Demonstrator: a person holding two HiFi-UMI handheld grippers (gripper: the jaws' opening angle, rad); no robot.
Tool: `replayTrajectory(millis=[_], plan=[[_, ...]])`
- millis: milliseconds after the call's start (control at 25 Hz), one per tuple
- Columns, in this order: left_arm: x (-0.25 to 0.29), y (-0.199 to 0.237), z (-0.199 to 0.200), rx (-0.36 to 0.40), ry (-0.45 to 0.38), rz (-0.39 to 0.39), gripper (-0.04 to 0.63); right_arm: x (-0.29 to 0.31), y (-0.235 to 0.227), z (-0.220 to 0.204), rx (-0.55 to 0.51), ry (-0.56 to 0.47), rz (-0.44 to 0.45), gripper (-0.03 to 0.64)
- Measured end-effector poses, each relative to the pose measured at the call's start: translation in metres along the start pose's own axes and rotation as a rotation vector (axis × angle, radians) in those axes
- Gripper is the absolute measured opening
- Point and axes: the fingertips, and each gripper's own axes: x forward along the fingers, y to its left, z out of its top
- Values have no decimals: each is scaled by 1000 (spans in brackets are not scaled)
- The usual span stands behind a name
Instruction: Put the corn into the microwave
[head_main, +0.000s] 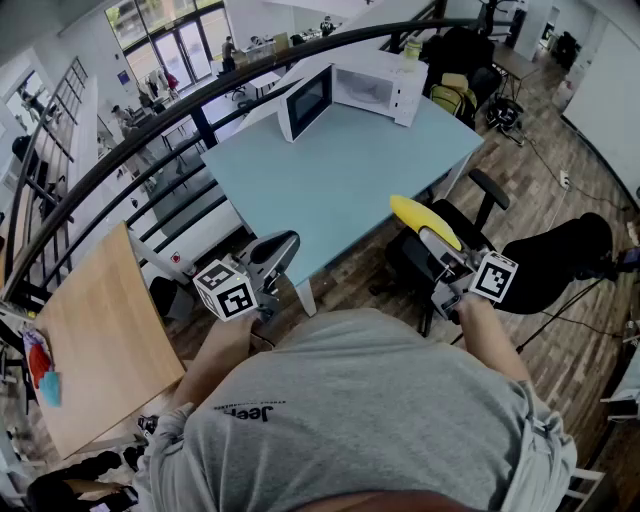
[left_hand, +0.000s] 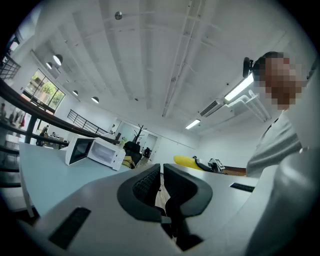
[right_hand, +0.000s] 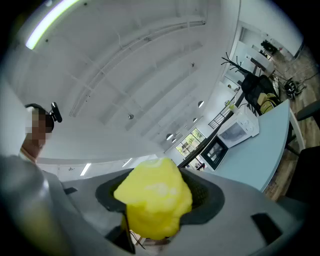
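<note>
The person stands at the near end of a pale blue table (head_main: 350, 175), a gripper in each hand. In the head view the right gripper (head_main: 443, 252) sits right of centre. Its jaws are clamped on the yellow corn (head_main: 424, 220), which sticks out past the jaw tips toward the upper left, just off the table's right-hand edge. In the right gripper view the corn comes end-on at the camera and fills the space between the two dark pads. The white microwave (head_main: 368, 88) stands at the table's far end, at the top of the head view, with its door swung open to the left, well apart from the corn. The left gripper (head_main: 277, 252), left of centre, has its jaws drawn together with nothing between them.
</note>
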Motion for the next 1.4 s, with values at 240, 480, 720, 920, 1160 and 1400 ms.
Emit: replayTrajectory(millis=[240,480,720,920,1160,1400], plan=[[3,5,0,0,5,2,37,2,-6,-1,3,0,5,261],[5,4,0,4,6,1,37,2,-6,-1,9,-3,16,261],[8,1,0,6,9,2,37,0,-8,3,29,-8,27,261],[17,-2,-1,8,12,3,37,-6,-14,5,55,-12,40,262],[34,-11,-2,15,11,5,37,-17,-21,15,61,-10,55,262],[55,-24,-9,17,9,16,35,-32,-30,26,66,-3,84,261]])
